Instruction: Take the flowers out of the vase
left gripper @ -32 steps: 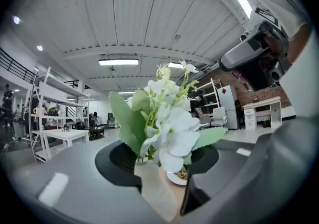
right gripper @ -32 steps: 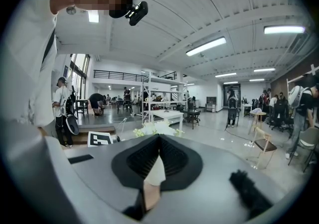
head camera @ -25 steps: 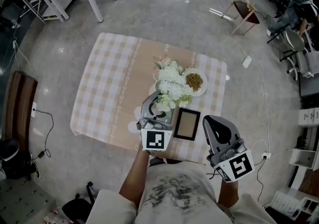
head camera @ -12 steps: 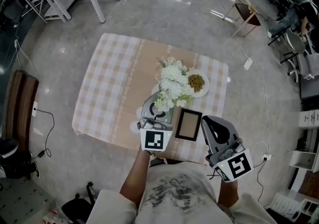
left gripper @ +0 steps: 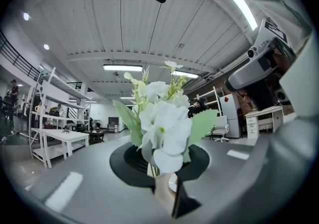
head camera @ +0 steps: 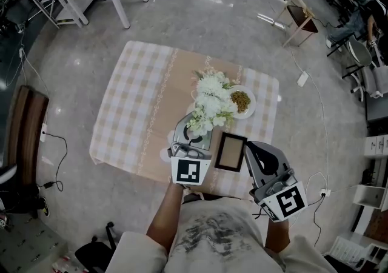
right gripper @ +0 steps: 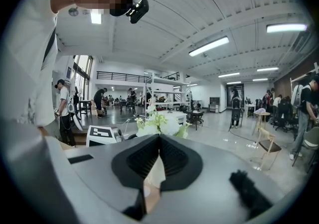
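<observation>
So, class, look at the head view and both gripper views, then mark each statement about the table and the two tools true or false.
1. The left tool has the stems of the flowers between its jaws. True; its jaws have just been closing on them.
2. The right tool holds the picture frame. False: its jaws are together on nothing, and the picture frame lies flat on the table.
3. The plate beside the flowers is empty. False: it holds brownish food.
4. A checked cloth covers the table. True.
</observation>
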`<state>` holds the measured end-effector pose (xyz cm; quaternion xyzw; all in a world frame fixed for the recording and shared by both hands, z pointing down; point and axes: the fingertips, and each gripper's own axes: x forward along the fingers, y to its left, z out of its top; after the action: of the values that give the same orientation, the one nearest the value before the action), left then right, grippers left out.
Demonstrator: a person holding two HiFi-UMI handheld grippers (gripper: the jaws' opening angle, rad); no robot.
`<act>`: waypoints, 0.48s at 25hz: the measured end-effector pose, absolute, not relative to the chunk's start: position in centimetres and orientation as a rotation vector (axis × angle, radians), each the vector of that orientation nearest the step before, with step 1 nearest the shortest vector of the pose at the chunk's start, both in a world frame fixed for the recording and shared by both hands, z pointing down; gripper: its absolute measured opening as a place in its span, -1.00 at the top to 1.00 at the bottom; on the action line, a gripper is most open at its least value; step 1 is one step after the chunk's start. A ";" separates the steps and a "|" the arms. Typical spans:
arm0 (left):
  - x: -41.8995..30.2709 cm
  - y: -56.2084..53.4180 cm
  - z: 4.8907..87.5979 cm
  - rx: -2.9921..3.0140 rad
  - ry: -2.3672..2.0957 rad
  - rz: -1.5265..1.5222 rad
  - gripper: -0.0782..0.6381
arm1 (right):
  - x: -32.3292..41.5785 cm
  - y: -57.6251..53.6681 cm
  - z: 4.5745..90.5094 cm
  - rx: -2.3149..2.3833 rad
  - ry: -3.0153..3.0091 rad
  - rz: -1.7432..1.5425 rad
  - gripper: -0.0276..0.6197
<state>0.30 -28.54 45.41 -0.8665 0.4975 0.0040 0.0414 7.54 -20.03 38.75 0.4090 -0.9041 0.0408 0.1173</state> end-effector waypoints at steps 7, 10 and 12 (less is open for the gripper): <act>0.2 -28.1 44.9 -2.634 1.512 0.003 0.60 | 7.5 -19.5 38.7 1.202 -2.649 0.118 0.86; 0.2 -27.9 44.6 -2.625 1.499 -0.004 0.60 | 7.4 -19.4 38.6 1.204 -2.653 0.113 0.87; 0.3 -27.9 44.3 -2.618 1.489 -0.008 0.60 | 7.4 -19.4 38.5 1.203 -2.655 0.113 0.86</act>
<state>0.32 -27.89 44.34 -0.8675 0.4932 -0.0025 0.0650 7.36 -19.43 38.54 0.4099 -0.9044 0.0386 0.1120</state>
